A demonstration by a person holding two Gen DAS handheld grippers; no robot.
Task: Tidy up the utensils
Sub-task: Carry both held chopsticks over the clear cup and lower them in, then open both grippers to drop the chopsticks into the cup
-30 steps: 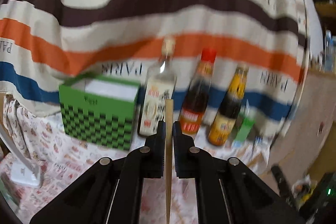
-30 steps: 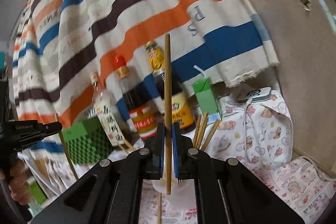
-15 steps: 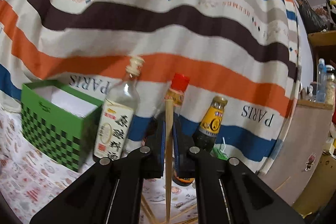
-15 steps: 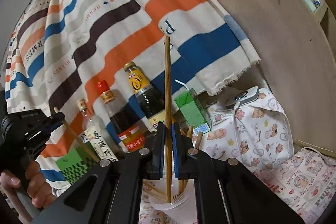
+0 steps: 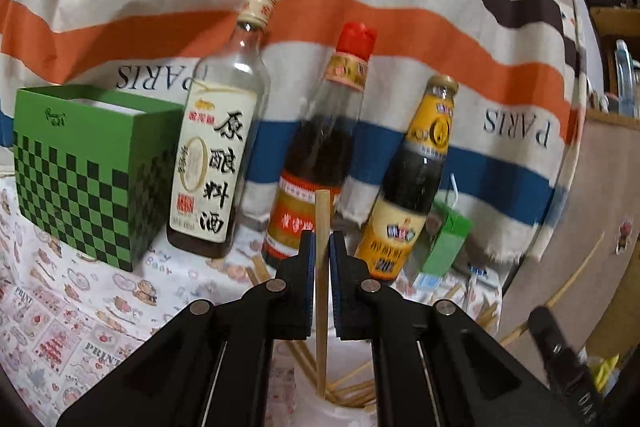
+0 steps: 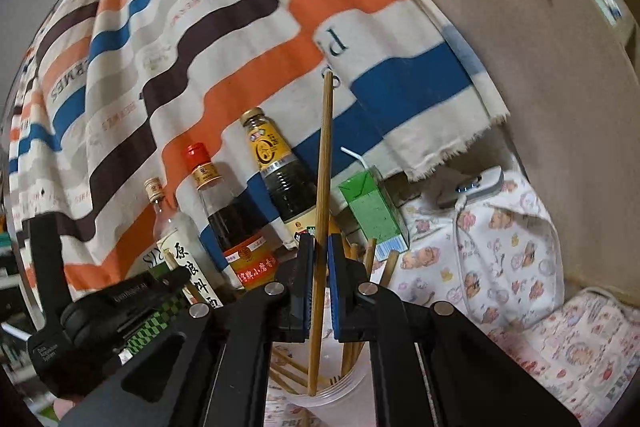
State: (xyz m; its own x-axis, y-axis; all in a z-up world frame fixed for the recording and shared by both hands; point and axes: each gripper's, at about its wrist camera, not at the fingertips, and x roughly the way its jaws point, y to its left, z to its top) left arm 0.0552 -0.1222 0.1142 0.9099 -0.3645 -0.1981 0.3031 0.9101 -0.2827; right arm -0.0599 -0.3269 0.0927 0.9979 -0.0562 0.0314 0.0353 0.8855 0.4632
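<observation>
My left gripper [image 5: 321,247] stands over a white plastic cup [image 5: 320,411] with a wooden chopstick [image 5: 321,291] upright between its jaws, lower end inside the cup; the jaws look slightly parted around it. My right gripper [image 6: 320,251] has a longer chopstick [image 6: 323,187] between slightly parted jaws, leaning a little, its tip in the same cup [image 6: 344,405]. Several chopsticks lie in the cup and on the table around it. The left gripper's body [image 6: 100,315] shows at lower left in the right wrist view.
Behind the cup stand three bottles: a clear rice wine bottle [image 5: 218,131], a red-capped dark sauce bottle [image 5: 316,163], a yellow-labelled soy sauce bottle [image 5: 416,179]. A green checkered box [image 5: 88,171] is left, a green juice carton [image 6: 372,211] right. A striped cloth hangs behind.
Both grippers moved over the cup and lowered their chopsticks into it. The jaws of both now look slightly parted, and the right chopstick has tilted.
</observation>
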